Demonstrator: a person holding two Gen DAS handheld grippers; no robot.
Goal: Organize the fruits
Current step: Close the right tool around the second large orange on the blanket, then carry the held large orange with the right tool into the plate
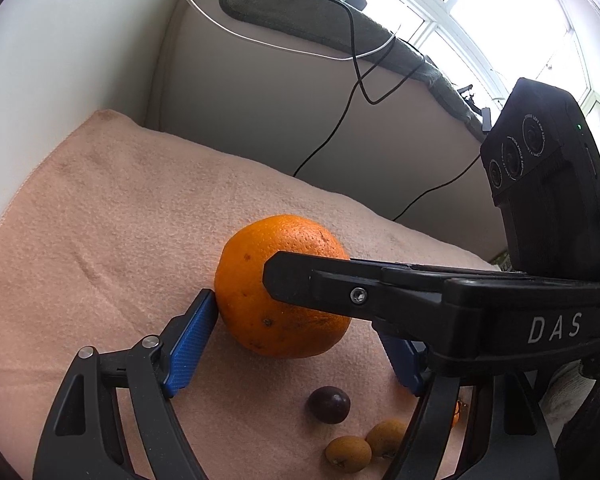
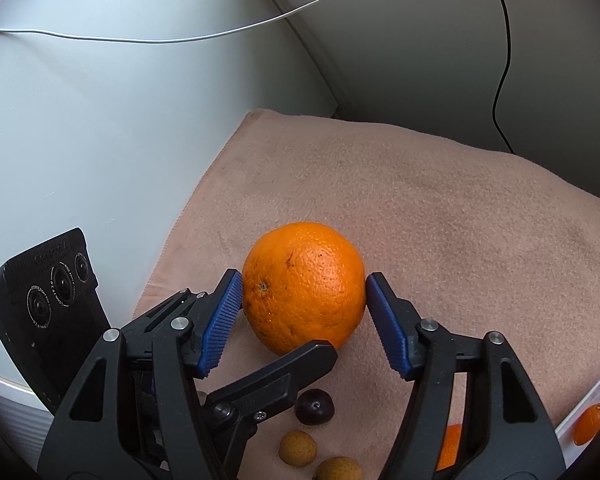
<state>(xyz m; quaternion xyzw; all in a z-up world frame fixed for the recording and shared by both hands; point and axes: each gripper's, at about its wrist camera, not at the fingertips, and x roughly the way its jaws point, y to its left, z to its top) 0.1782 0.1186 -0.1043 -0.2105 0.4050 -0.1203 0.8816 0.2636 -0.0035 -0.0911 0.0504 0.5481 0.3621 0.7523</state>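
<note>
Left wrist view: taken one item at a time.
Orange (image 1: 276, 288): was seen resting on the pink towel (image 1: 100, 220), between the blue pads of the left gripper (image 1: 304, 340).
Left gripper: was spread about as wide as the orange; the left pad (image 1: 192, 344) was touching the peel, while the right pad (image 1: 404, 360) was mostly hidden, so a firm hold could not be told.
Right gripper (image 1: 300, 276): one black finger was seen lying across the front of the orange.
Small fruits: a dark plum (image 1: 329, 405) and two tan longans (image 1: 348, 454) were lying on the towel just below the orange.

Right wrist view: the same spot, seen from the other side.
Orange (image 2: 305, 286): was seen between the blue pads of the right gripper (image 2: 304, 312), on the towel (image 2: 460, 220).
Right gripper: was opened to the orange's width, both pads (image 2: 222, 320) at or just beside the peel; a clamp could not be confirmed.
Left gripper (image 2: 296, 364): a black finger was seen under the orange's near side.
Plum (image 2: 314, 406): was lying below the orange, with longans (image 2: 298, 447) nearer the camera.
Kumquat (image 2: 589, 424): was seen at the right edge, off the towel.
</note>
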